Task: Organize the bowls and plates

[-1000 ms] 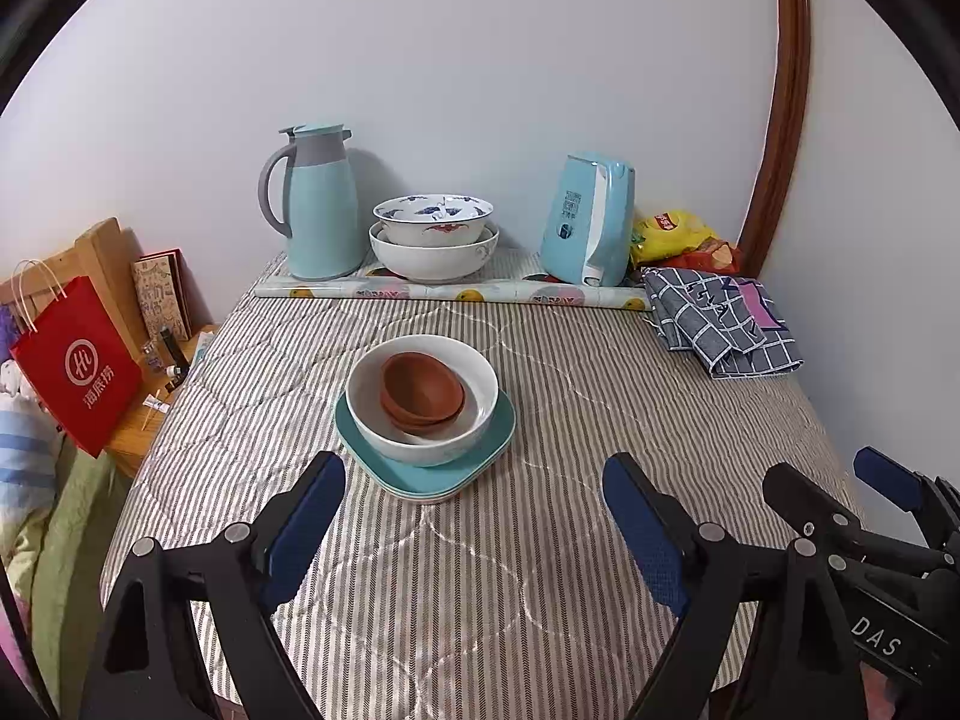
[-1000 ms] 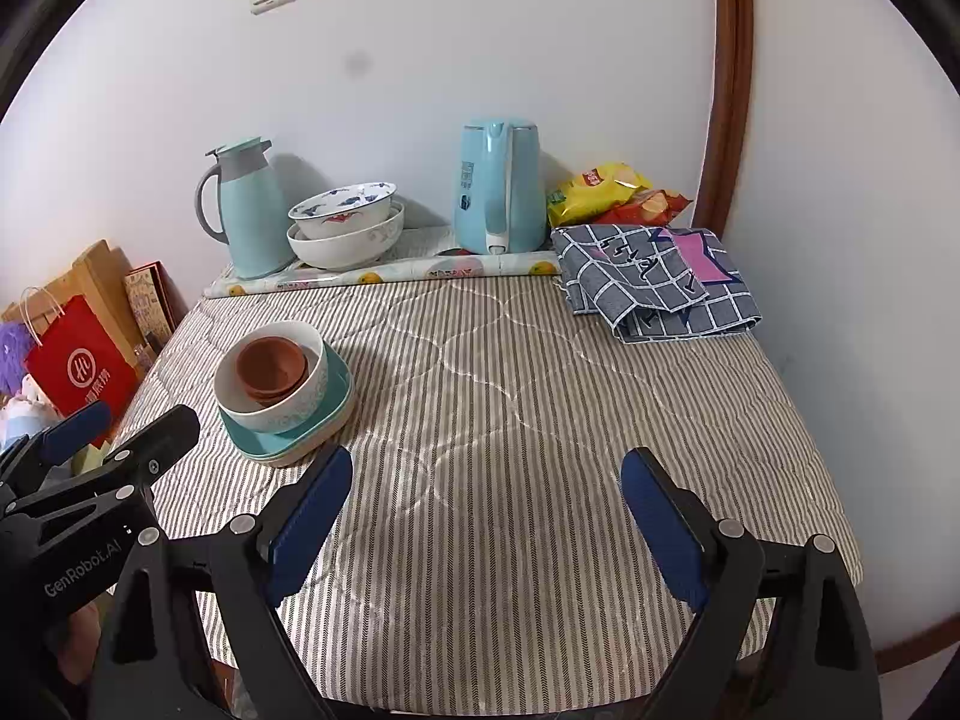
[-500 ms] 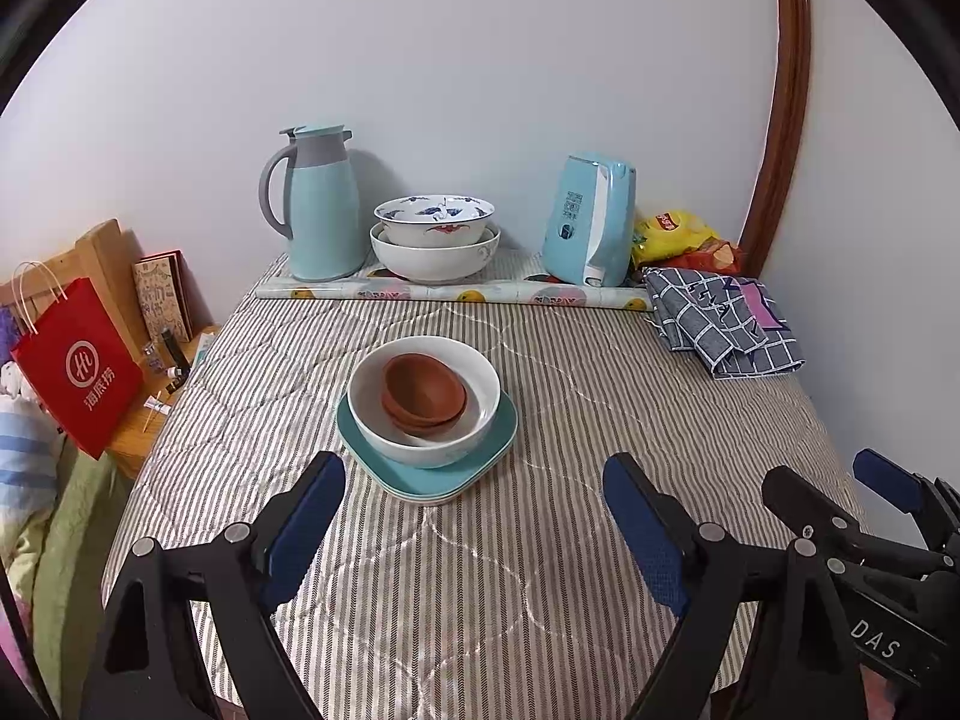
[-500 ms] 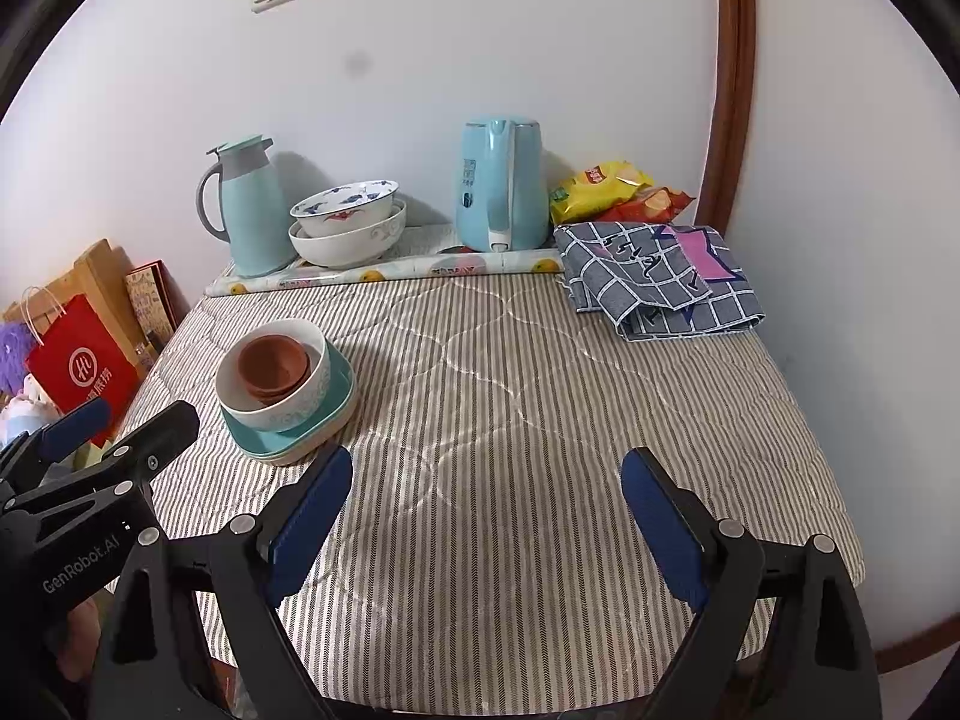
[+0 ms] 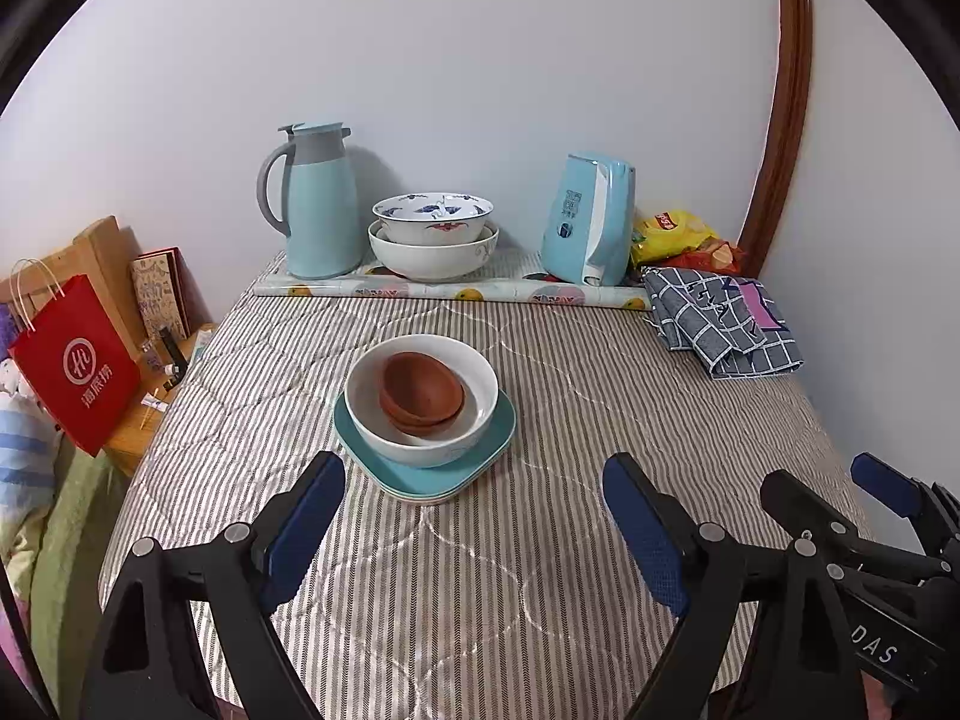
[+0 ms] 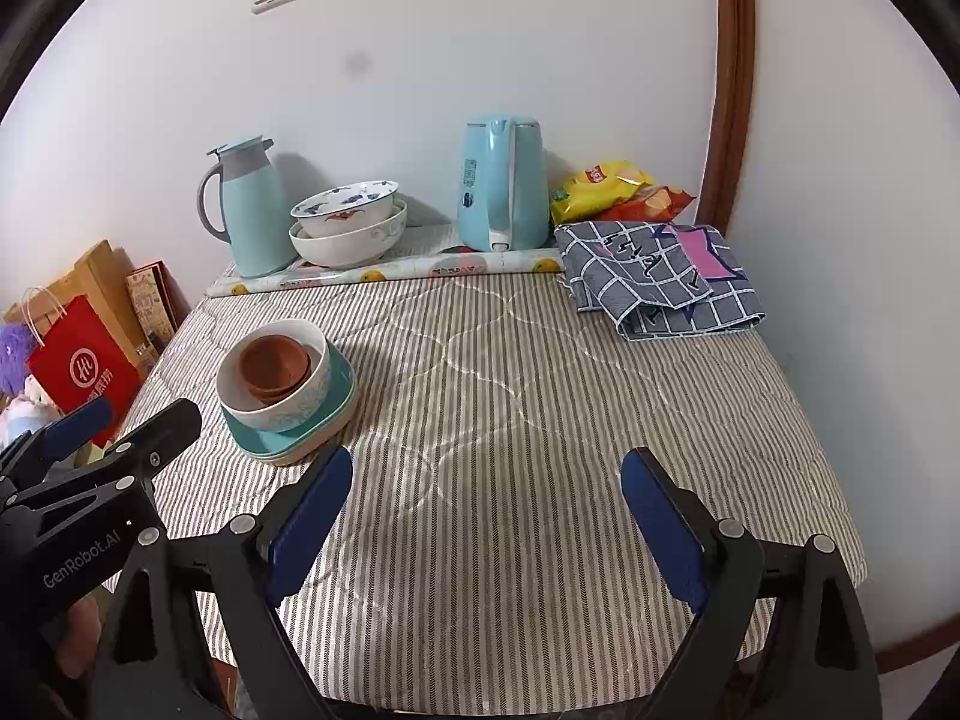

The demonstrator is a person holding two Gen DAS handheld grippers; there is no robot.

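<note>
On the striped tablecloth (image 5: 540,570) stands one stack: brown bowls (image 5: 420,393) nested inside a white bowl (image 5: 420,444), which sits on teal plates (image 5: 432,474). The same stack shows in the right wrist view, with brown bowls (image 6: 273,369), white bowl (image 6: 282,411) and teal plates (image 6: 324,420). At the back, a blue-patterned bowl (image 5: 432,216) rests in a larger white bowl (image 5: 432,255). My left gripper (image 5: 474,498) is open just short of the stack, nothing between its fingers. My right gripper (image 6: 486,498) is open over bare cloth to the stack's right.
Along the wall stand a light blue thermos jug (image 5: 315,201), a light blue kettle (image 5: 591,219), snack bags (image 5: 678,234) and a rolled mat (image 5: 450,291). A folded checked cloth (image 5: 720,324) lies at back right. A red paper bag (image 5: 75,366) stands left of the table.
</note>
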